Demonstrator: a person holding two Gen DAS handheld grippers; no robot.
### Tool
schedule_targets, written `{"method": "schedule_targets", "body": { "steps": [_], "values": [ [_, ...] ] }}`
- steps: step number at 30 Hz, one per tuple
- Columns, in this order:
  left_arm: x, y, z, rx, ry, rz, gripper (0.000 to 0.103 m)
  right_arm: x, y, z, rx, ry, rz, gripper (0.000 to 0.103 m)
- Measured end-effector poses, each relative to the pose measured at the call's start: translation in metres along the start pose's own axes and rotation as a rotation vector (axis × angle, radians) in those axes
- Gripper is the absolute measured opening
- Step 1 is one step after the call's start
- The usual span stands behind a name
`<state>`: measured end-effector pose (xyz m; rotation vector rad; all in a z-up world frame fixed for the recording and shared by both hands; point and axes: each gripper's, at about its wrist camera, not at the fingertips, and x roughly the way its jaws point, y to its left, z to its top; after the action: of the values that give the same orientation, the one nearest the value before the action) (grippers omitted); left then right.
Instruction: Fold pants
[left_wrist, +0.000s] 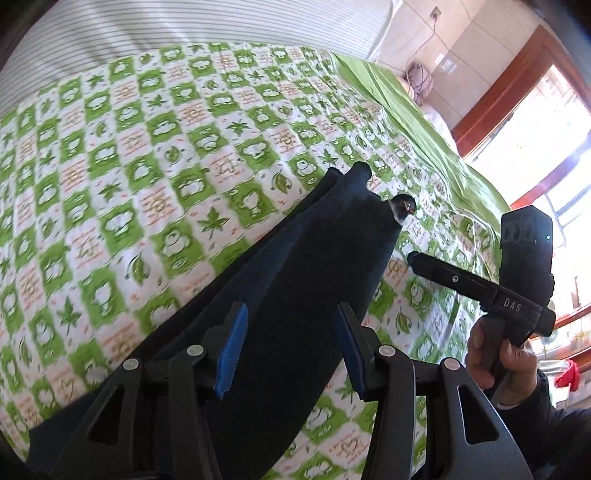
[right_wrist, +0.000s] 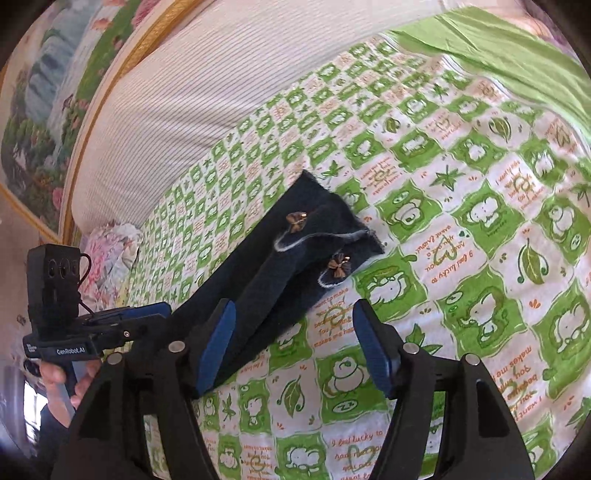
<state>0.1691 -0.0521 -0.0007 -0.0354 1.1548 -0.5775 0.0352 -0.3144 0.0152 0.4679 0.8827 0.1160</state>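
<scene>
Bare quilt fills the right half of the right wrist frame. The pants cross its centre; a pillow blocks upper left, the left tool lower left.

Dark navy pants lie folded lengthwise on the bed, bow-trimmed cuffs pointing toward one o'clock.

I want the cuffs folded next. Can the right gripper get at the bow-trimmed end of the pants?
Probably yes: the right gripper is open, the pants lie flat on the bedspread, and nothing lies between it and the bows.
</scene>
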Motion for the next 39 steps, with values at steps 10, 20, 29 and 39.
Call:
{"method": "schedule_targets", "body": {
  "steps": [10,20,29,39],
  "values": [
    [0.063,-0.01,0.054,0.042,0.107,-0.073,0.053,0.008,-0.02,0.016,0.116,-0.055,0.012,0.068],
    [0.101,-0.025,0.083,0.087,0.153,-0.106,0.044,0.022,-0.03,0.011,0.163,-0.058,0.092,0.014],
    [0.097,-0.051,0.081,0.112,0.136,-0.149,0.006,-0.008,-0.026,0.004,0.155,-0.121,0.141,0.011],
    [0.085,-0.077,0.061,0.16,0.121,-0.138,0.006,-0.048,-0.011,-0.014,0.067,-0.13,0.135,0.011]
  ]
}}
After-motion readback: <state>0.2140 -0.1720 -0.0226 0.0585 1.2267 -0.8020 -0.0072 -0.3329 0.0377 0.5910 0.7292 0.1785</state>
